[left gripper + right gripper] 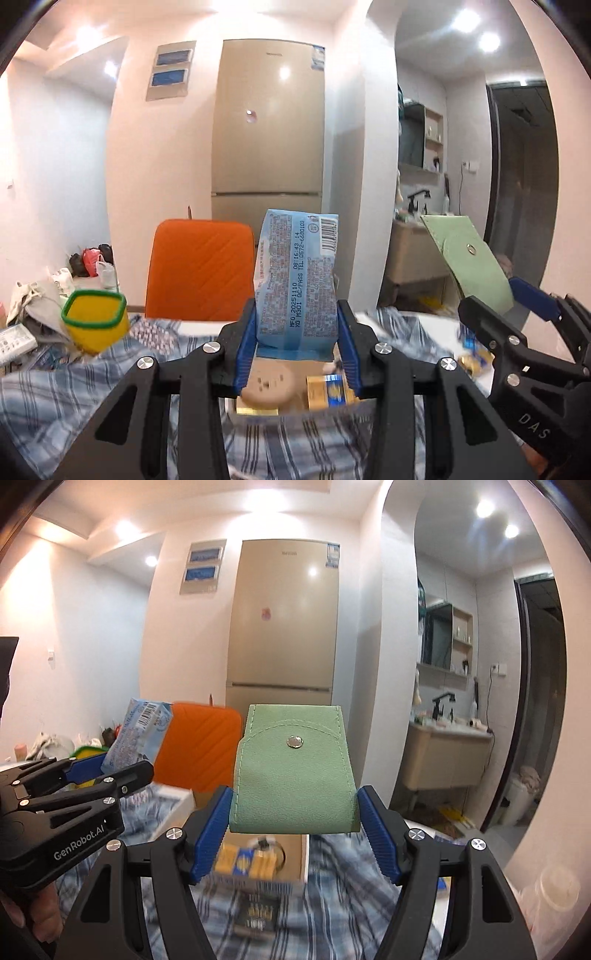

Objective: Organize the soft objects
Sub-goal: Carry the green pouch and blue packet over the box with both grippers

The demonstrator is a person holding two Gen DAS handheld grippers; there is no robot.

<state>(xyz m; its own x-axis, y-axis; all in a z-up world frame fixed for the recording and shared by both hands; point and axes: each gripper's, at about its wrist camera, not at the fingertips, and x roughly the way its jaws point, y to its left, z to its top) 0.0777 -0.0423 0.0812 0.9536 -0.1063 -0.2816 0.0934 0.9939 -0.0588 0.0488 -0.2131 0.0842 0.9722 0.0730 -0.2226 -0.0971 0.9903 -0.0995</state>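
Grippers came nearest: the left gripper (297, 328) clenched a blue packet (297, 280) upright at frame centre, and the right gripper (295, 812) pinched a green pouch (293, 771) likewise. Below both lay an open box (304, 856) of small goods on a striped cloth (55, 398). Lowering each soft item slowly, squeezing lightly, would probably suit. Farther back stood an orange chair (199, 269), then a fridge (267, 129).
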